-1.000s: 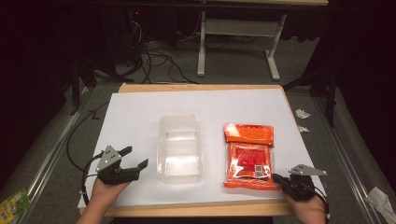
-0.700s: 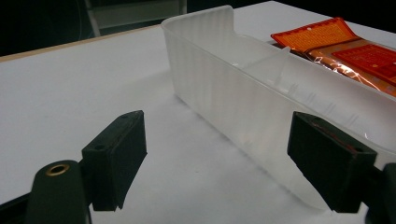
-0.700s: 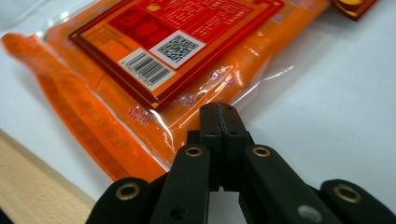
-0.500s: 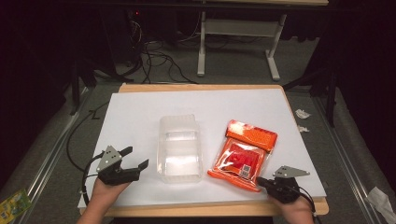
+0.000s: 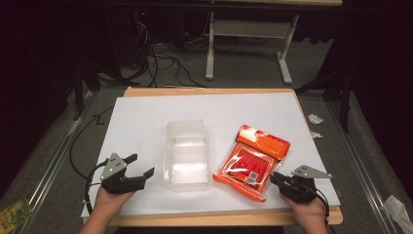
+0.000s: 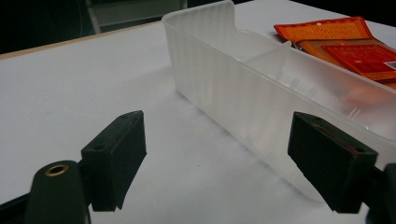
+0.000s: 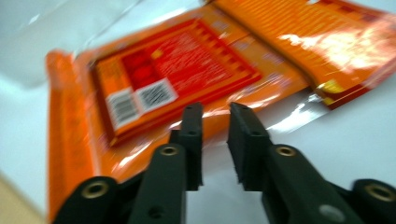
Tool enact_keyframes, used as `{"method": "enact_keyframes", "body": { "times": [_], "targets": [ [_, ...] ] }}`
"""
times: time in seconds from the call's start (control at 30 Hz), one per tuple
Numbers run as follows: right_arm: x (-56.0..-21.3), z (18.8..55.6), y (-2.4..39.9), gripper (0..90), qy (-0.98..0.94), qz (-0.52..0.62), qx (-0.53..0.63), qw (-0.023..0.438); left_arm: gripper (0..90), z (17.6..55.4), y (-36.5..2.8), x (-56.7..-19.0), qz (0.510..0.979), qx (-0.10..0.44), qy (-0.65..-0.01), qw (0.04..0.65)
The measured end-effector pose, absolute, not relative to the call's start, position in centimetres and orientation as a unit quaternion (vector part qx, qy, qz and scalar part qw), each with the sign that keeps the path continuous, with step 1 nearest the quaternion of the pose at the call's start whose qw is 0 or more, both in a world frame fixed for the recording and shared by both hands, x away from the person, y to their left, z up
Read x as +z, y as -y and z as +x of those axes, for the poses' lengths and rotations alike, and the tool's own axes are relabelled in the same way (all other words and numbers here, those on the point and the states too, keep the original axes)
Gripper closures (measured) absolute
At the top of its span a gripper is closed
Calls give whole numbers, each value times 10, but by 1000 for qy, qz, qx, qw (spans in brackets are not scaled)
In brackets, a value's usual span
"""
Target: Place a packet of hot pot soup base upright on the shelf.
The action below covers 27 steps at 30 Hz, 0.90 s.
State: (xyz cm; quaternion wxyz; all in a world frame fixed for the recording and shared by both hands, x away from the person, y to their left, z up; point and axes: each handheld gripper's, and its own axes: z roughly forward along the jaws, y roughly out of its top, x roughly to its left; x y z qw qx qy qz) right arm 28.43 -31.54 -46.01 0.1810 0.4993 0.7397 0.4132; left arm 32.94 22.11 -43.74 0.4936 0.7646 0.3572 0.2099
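Note:
An orange snack packet (image 5: 253,161) lies askew on the white table sheet (image 5: 146,117), its near corner close to the clear plastic container (image 5: 187,156). My right gripper (image 5: 274,178) sits at the packet's near right edge. In the right gripper view its jaws (image 7: 215,112) have just been opening; a narrow gap shows between the pads, with the packet's (image 7: 177,79) clear seal edge at the tips and no pad pressing on it. My left gripper (image 5: 140,165) rests left of the container, open and holding nothing (image 6: 215,135), and the container wall (image 6: 243,93) stands just beyond its right jaw.
The wooden table edge (image 5: 219,218) runs close in front of both hands. Cables (image 5: 165,63) and a desk frame (image 5: 243,44) sit on the floor beyond the table. Paper scraps (image 5: 315,119) lie off the right side.
The packet swung from straight to slanted, its near end toward the container. My right gripper moved left with it, and its jaws now stand slightly apart. The left gripper stayed put.

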Motion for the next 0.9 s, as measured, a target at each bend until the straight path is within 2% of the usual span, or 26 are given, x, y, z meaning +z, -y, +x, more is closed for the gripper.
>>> {"method": "enact_keyframes", "body": {
  "times": [0.03,0.07,0.13,0.17,0.2,0.23,0.27,0.53,0.7,0.9],
  "targets": [
    [-460,292,320,673,-727,511,419,189,200,328,-223,-438,764,210,-360,492],
    [-460,292,320,673,-727,511,419,189,200,328,-223,-438,764,210,-360,492],
    [-460,301,323,615,-716,524,419,194,200,327,-225,-439,766,208,-363,487],
    [-460,311,326,555,-708,535,416,198,198,326,-227,-440,768,207,-366,483],
    [-460,311,326,555,-708,535,416,198,198,326,-227,-440,768,207,-366,483],
    [-461,319,328,509,-701,542,416,204,197,324,-229,-441,768,207,-369,481],
    [-461,319,328,509,-701,542,416,204,197,324,-229,-441,768,207,-369,481],
    [-462,355,342,314,-669,579,417,210,196,321,-233,-441,767,209,-372,479],
    [-466,380,359,234,-641,613,417,200,195,320,-233,-441,768,212,-371,477],
    [-475,399,374,229,-617,641,423,173,195,319,-231,-442,770,210,-370,476]
  ]
}}
